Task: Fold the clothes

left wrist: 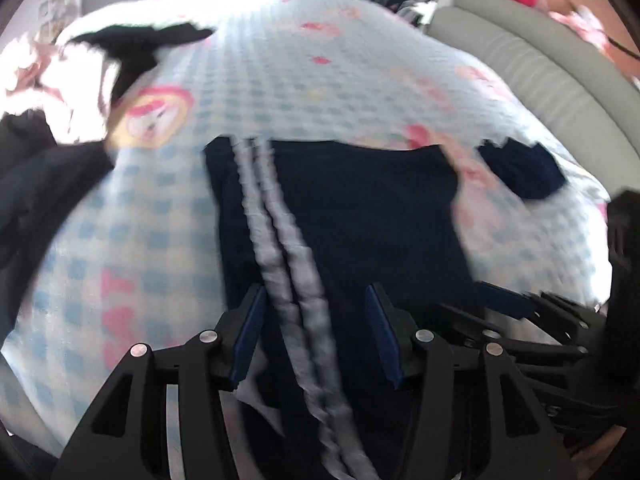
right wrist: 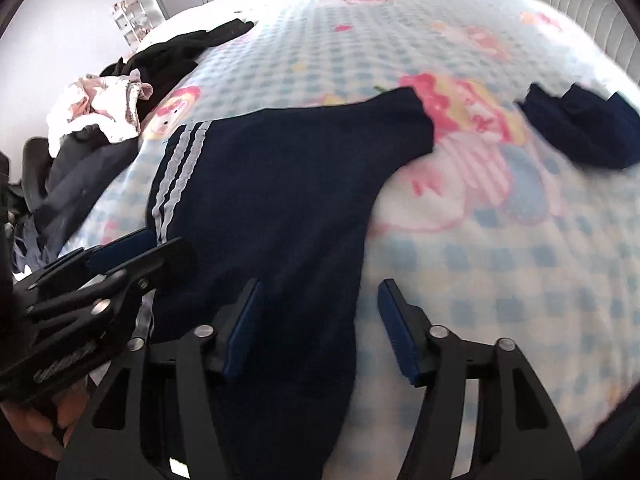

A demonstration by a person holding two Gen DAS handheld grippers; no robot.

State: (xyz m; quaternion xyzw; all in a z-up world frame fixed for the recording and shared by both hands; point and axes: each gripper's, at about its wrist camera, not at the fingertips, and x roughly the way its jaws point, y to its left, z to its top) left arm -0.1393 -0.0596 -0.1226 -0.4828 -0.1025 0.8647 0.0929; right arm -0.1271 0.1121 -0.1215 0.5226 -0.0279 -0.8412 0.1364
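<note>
Navy trousers with white side stripes point(left wrist: 340, 208) lie spread on a blue-checked cartoon bedspread point(left wrist: 280, 80). My left gripper point(left wrist: 316, 300) is open, its jaws wide on either side of the striped seam just above the cloth. In the right wrist view the same trousers point(right wrist: 280, 200) run from the front edge toward the middle. My right gripper point(right wrist: 320, 292) is open over the trousers' right edge. The left gripper point(right wrist: 132, 248) shows at the left, over the stripes. The right gripper point(left wrist: 504, 300) shows at the right of the left wrist view.
A small folded navy garment point(right wrist: 580, 132) lies on the bedspread point(right wrist: 480, 260) at the right. A pile of black, white and pink clothes point(right wrist: 120, 100) sits at the left edge. A grey padded headboard point(left wrist: 540, 64) runs along the far right.
</note>
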